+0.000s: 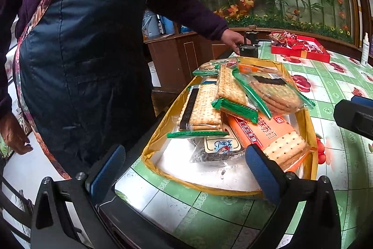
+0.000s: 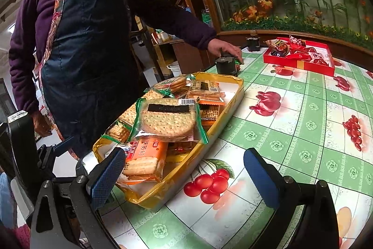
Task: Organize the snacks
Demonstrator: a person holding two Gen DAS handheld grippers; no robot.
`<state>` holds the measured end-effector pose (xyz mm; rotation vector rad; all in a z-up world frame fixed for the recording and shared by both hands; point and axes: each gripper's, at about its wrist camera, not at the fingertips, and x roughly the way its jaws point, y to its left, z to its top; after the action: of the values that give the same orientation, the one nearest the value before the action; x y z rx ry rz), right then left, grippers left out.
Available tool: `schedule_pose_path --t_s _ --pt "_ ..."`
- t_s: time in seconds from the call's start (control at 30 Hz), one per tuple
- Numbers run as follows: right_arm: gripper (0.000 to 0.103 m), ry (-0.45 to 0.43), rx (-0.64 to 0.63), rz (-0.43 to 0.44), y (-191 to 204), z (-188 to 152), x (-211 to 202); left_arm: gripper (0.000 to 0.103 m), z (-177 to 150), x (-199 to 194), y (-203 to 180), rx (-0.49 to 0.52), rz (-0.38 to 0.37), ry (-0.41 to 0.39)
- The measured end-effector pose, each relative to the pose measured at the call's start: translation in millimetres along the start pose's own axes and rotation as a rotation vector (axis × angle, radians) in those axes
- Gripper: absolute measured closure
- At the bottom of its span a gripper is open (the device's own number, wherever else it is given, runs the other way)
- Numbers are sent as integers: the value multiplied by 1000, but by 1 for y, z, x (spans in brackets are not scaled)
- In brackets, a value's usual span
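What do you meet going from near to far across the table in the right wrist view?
Cherry print → yellow tray of cracker packs → small black device under the bystander's hand → red box of wrapped sweets.

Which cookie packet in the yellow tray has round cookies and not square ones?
The clear packet with green edges lying on top of the pile in the yellow tray. It holds big round biscuits; the orange pack and the others show square crackers.

yellow tray (image 2: 235,95) heaped; tablecloth (image 2: 303,132) beside open
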<state>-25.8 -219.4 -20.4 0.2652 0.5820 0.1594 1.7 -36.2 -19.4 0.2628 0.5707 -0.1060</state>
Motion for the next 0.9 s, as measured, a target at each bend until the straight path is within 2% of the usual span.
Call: schedule_pose_path --t_s 0.9 --pt "0 1 0 1 0 -1 0 0 -1 -3 1 -4 -13 3"
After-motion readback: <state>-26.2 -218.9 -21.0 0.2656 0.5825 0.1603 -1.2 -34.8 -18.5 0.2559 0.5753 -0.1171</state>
